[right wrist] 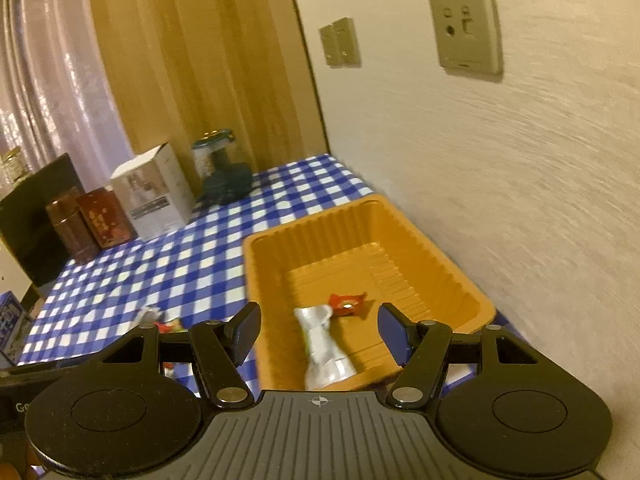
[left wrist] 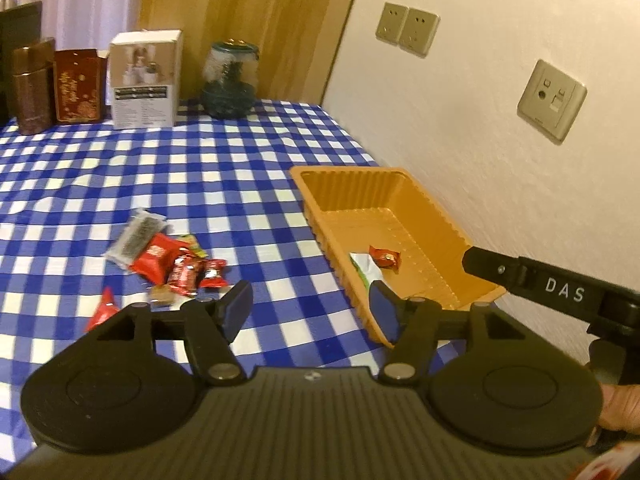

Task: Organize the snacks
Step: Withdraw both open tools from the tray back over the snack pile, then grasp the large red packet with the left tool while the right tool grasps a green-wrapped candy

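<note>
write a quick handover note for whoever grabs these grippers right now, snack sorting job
Left gripper: open, empty, over the tablecloth between the pile and the tray.
Right gripper: open, empty, above the tray's near end.
Orange tray by the wall: holds two snacks, a red candy and a silver-and-green packet.
Done: those two are in.
Left: the loose snack pile on the cloth, mostly red wrappers plus a clear packet with dark contents, and one red wrapper nearer the left gripper.

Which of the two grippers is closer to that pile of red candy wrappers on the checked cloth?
Left. The left gripper hangs open just short of the pile of red candy wrappers. The right gripper, also open, sits over the orange plastic tray, off to the pile's side.
</note>
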`<state>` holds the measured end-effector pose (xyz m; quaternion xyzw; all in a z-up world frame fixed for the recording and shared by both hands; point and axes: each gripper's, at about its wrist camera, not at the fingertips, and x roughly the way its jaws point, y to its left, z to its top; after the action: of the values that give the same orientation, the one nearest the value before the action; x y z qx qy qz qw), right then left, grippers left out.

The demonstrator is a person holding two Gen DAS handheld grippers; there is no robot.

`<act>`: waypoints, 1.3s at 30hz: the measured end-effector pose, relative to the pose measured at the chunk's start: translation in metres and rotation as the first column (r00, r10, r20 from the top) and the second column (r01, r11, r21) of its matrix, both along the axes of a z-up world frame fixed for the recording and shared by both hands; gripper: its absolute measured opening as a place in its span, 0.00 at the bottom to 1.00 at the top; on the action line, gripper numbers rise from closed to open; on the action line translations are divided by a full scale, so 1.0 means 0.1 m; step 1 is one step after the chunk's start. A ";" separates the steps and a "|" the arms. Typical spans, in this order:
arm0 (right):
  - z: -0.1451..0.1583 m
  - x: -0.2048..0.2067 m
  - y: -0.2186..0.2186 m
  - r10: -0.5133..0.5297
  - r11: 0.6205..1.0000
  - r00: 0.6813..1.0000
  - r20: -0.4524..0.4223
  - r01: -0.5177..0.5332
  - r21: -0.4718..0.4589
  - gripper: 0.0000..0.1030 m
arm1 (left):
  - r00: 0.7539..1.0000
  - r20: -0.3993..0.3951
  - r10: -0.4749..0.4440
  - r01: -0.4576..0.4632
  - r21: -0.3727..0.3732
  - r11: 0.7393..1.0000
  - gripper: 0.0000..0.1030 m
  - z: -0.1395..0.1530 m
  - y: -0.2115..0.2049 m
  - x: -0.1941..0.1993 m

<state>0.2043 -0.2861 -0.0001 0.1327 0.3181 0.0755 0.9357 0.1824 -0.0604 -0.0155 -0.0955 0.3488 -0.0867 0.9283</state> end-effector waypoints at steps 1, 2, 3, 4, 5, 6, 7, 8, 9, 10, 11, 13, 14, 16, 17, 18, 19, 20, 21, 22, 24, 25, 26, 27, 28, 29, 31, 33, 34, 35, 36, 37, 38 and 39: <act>0.02 -0.03 0.05 0.007 1.000 1.000 0.001 -0.007 0.000 0.63 | 1.000 0.005 0.004 -0.004 0.004 1.000 0.62 0.02 0.04 -0.04; 0.03 -0.06 0.09 0.013 1.000 1.000 0.002 -0.013 0.002 0.63 | 1.000 0.008 0.008 -0.008 0.007 1.000 0.63 0.04 0.08 -0.08; 0.05 -0.08 0.13 0.019 1.000 1.000 0.003 -0.019 0.003 0.63 | 1.000 0.012 0.013 -0.013 0.012 1.000 0.63 0.05 0.11 -0.12; 0.06 -0.11 0.18 0.027 1.000 1.000 0.004 -0.027 0.003 0.63 | 1.000 0.016 0.019 -0.019 0.017 1.000 0.65 0.07 0.16 -0.16; 0.07 -0.13 0.22 0.034 0.999 0.999 0.005 -0.034 0.005 0.63 | 1.000 0.019 0.024 -0.025 0.020 0.999 0.67 0.08 0.21 -0.20; 0.08 -0.16 0.26 0.039 0.999 0.999 0.006 -0.039 0.007 0.63 | 0.999 0.022 0.032 -0.032 0.022 0.999 0.67 0.09 0.26 -0.24; 0.08 -0.19 0.31 0.045 0.999 0.999 0.007 -0.046 0.009 0.63 | 0.999 0.023 0.037 -0.038 0.024 0.999 0.69 0.09 0.31 -0.28; 0.09 -0.22 0.35 0.052 0.999 0.999 0.007 -0.052 0.010 0.63 | 0.999 0.025 0.044 -0.044 0.027 0.999 0.71 0.10 0.37 -0.33; 0.09 -0.24 0.40 0.060 0.998 0.998 0.008 -0.060 0.010 0.63 | 0.998 0.027 0.048 -0.049 0.033 0.998 0.72 0.10 0.42 -0.37; 0.10 -0.28 0.44 0.069 0.998 0.998 0.008 -0.069 0.009 0.63 | 0.998 0.028 0.055 -0.056 0.040 0.998 0.72 0.09 0.47 -0.41; 0.10 -0.30 0.50 0.079 0.997 0.997 0.009 -0.079 0.007 0.63 | 0.998 0.028 0.063 -0.065 0.046 0.997 0.73 0.08 0.53 -0.45; 0.09 -0.35 0.61 0.099 0.995 0.995 0.006 -0.098 -0.003 0.63 | 0.997 0.024 0.077 -0.078 0.055 0.995 0.73 0.06 0.65 -0.53; 0.08 -0.37 0.66 0.106 0.994 0.994 0.004 -0.106 -0.005 0.63 | 0.996 0.022 0.082 -0.083 0.060 0.995 0.74 0.04 0.70 -0.56; 0.06 -0.40 0.76 0.125 0.992 0.992 0.002 -0.125 0.001 0.63 | 0.996 0.019 0.092 -0.093 0.067 0.993 0.78 0.00 0.82 -0.60; 0.04 -0.41 0.81 0.135 0.991 0.991 0.002 -0.135 0.005 0.63 | 0.995 0.020 0.095 -0.096 0.067 0.993 0.82 -0.02 0.87 -0.62; 0.03 -0.41 0.86 0.143 0.990 0.990 0.001 -0.143 0.005 0.63 | 0.995 0.022 0.098 -0.099 0.066 0.993 0.83 -0.04 0.92 -0.64; 0.01 -0.42 0.91 0.151 0.989 0.989 -0.001 -0.151 0.000 0.63 | 0.995 0.022 0.098 -0.099 0.068 0.993 0.84 -0.06 0.98 -0.65; -0.02 -0.41 0.97 0.160 0.987 0.987 -0.005 -0.160 -0.003 0.63 | 0.995 0.020 0.098 -0.099 0.072 0.992 0.84 -0.09 1.02 -0.66; -0.05 -0.41 1.02 0.170 0.986 0.985 -0.008 -0.170 -0.004 0.63 | 0.995 0.014 0.100 -0.101 0.079 0.992 0.84 -0.12 1.06 -0.65; -0.08 -0.39 1.07 0.179 0.984 0.984 -0.014 -0.179 -0.005 0.63 | 0.995 0.007 0.103 -0.103 0.087 0.991 0.84 -0.15 1.11 -0.64; -0.16 -0.35 1.15 0.196 0.981 0.980 -0.025 -0.196 -0.011 0.63 | 0.994 -0.005 0.111 -0.110 0.097 0.989 0.84 -0.23 1.19 -0.60; -0.20 -0.33 1.19 0.206 0.978 0.978 -0.029 -0.206 -0.014 0.63 | 0.994 -0.009 0.113 -0.112 0.102 0.989 0.84 -0.26 1.22 -0.58; -0.24 -0.31 1.22 0.215 0.976 0.976 -0.034 -0.216 -0.016 0.63 | 0.994 -0.013 0.112 -0.110 0.105 0.988 0.84 -0.30 1.25 -0.55; -0.28 -0.29 1.25 0.225 0.974 0.974 -0.038 -0.226 -0.018 0.63 | 0.994 -0.021 0.110 -0.107 0.109 0.988 0.84 -0.35 1.28 -0.51; -0.32 -0.26 1.27 0.235 0.972 0.971 -0.043 -0.236 -0.018 0.63 | 0.994 -0.029 0.107 -0.103 0.114 0.988 0.84 -0.39 1.30 -0.47; -0.36 -0.24 1.29 0.245 0.969 0.968 -0.048 -0.246 -0.020 0.63 | 0.994 -0.033 0.102 -0.097 0.118 0.988 0.84 -0.43 1.31 -0.44; -0.44 -0.17 1.33 0.257 0.966 0.965 -0.054 -0.259 -0.025 0.63 | 0.996 -0.038 0.085 -0.079 0.139 0.987 0.84 -0.53 1.32 -0.36; -0.51 -0.11 1.37 0.267 0.963 0.962 -0.061 -0.269 -0.034 0.63 | 0.998 -0.031 0.059 -0.053 0.165 0.985 0.84 -0.61 1.31 -0.29; -0.54 -0.08 1.39 0.271 0.961 0.960 -0.064 -0.274 -0.035 0.63 | 0.999 -0.028 0.041 -0.036 0.174 0.984 0.84 -0.66 1.30 -0.26; -0.58 -0.04 1.41 0.276 0.960 0.959 -0.067 -0.279 -0.036 0.63 | 0.999 -0.028 0.018 -0.013 0.181 0.983 0.83 -0.71 1.29 -0.21; -0.61 -0.01 1.42 0.281 0.958 0.957 -0.070 -0.284 -0.036 0.63 | 1.000 -0.030 0.002 0.003 0.185 0.983 0.82 -0.75 1.28 -0.17; -0.65 0.01 1.44 0.286 0.956 0.955 -0.074 -0.289 -0.038 0.63 | 0.999 -0.033 -0.008 0.014 0.189 0.982 0.79 -0.78 1.28 -0.13; -0.68 0.04 1.45 0.291 0.955 0.954 -0.078 -0.295 -0.041 0.63 | 0.999 -0.035 -0.015 0.022 0.193 0.981 0.77 -0.82 1.28 -0.09; -0.72 0.07 1.46 0.296 0.953 0.952 -0.081 -0.300 -0.044 0.63 | 0.999 -0.034 -0.023 0.029 0.192 0.981 0.76 -0.85 1.29 -0.04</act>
<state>0.2111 -0.1398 -0.0717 0.0599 0.3705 0.2022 0.9046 0.1780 0.0685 -0.1009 -0.0020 0.3714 -0.0631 0.9263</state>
